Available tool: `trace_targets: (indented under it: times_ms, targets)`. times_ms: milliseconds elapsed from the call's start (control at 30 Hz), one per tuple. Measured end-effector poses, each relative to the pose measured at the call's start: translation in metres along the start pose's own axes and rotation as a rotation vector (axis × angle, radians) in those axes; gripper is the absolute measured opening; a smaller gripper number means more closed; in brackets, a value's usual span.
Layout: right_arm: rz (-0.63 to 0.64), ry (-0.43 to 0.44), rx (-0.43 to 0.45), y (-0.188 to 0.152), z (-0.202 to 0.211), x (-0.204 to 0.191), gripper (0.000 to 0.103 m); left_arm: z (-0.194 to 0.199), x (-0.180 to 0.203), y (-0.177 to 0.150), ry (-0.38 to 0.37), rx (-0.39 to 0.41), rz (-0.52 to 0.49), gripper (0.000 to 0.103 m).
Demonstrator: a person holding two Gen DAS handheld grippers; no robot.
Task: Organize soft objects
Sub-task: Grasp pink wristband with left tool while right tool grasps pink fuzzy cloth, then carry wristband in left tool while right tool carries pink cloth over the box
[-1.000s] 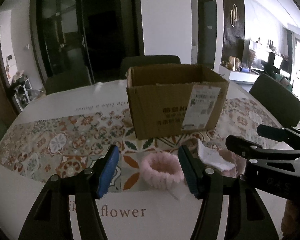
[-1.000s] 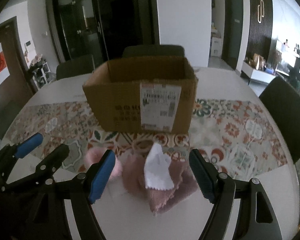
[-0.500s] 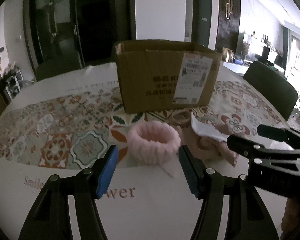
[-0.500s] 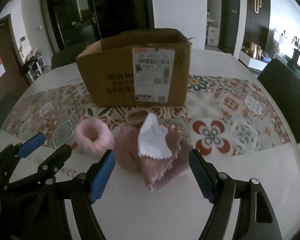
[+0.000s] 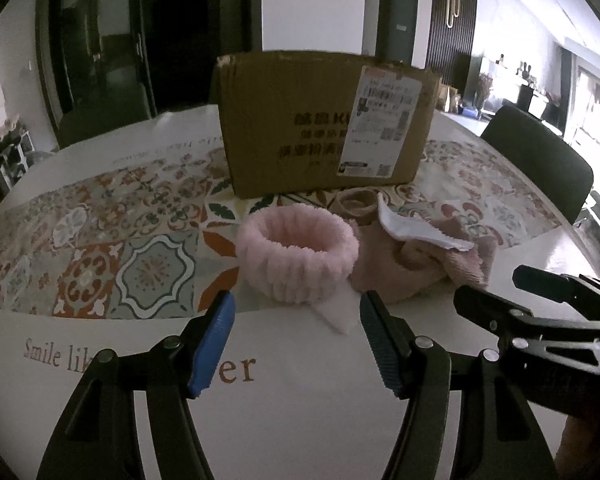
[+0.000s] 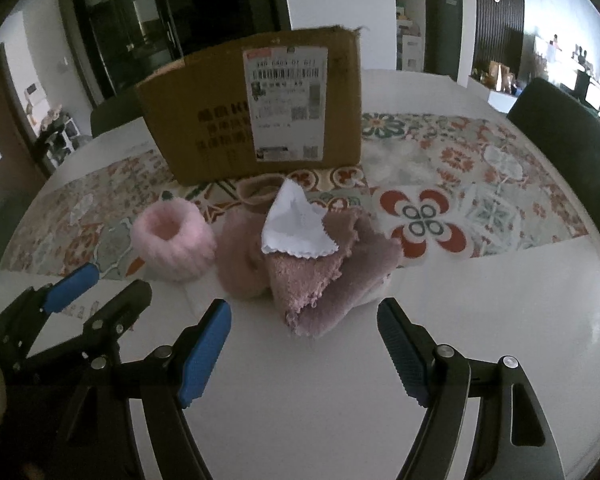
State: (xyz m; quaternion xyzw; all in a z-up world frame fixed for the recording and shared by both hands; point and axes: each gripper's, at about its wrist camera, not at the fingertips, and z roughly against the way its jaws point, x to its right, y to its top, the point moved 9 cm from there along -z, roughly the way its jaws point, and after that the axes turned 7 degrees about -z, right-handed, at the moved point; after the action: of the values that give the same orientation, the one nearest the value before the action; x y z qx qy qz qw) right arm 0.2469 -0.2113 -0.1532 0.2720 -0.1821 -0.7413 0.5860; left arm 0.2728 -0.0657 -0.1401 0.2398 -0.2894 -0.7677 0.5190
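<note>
A fluffy pink band (image 5: pixel 296 256) stands on the table just beyond my left gripper (image 5: pixel 296 299), which is open with nothing between its pads. To its right lies a crumpled mauve towel (image 6: pixel 320 276) with a white cloth (image 6: pixel 296 228) on top. My right gripper (image 6: pixel 303 306) hovers open just short of the towel, empty. A small beige ring (image 6: pixel 258 190) lies behind the pile, against the cardboard box (image 6: pixel 220 120). The right wrist view shows the pink band (image 6: pixel 174 242) left of the towel and the left gripper (image 6: pixel 116 280) at the lower left.
The cardboard box (image 5: pixel 300 120) stands upright behind the soft things on a patterned runner (image 5: pixel 140 240). The white tabletop (image 6: pixel 480 320) stretches to the right and front. Dark chairs (image 5: pixel 540 160) ring the table's far and right sides.
Both grippers have come down and closer to the soft pile, which now looks larger. The box's open top has dropped out of sight. The jaws stand much as before.
</note>
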Motion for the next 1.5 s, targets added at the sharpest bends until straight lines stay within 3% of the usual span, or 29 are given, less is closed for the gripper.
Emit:
trace_targets:
  times_ms: [400, 667, 967, 1233, 1500]
  targets:
    - [-0.049, -0.019, -0.043, 0.005, -0.030, 0.011, 0.075, -0.042, 0.006, 0.008, -0.049, -0.053, -0.010, 0.064]
    - [-0.058, -0.006, -0.042, 0.011, -0.038, 0.012, 0.060, -0.055, 0.007, 0.014, -0.040, -0.057, 0.005, 0.063]
    - [-0.023, 0.004, -0.029, 0.014, -0.036, 0.008, 0.028, -0.055, 0.006, 0.017, -0.041, -0.039, 0.019, 0.030]
    - [-0.025, 0.042, -0.017, 0.018, -0.026, 0.004, 0.016, -0.037, 0.006, 0.023, -0.025, -0.009, 0.024, 0.027]
    - [-0.037, 0.074, 0.031, 0.027, -0.002, 0.000, 0.015, -0.011, 0.007, 0.028, -0.032, 0.011, 0.048, 0.027]
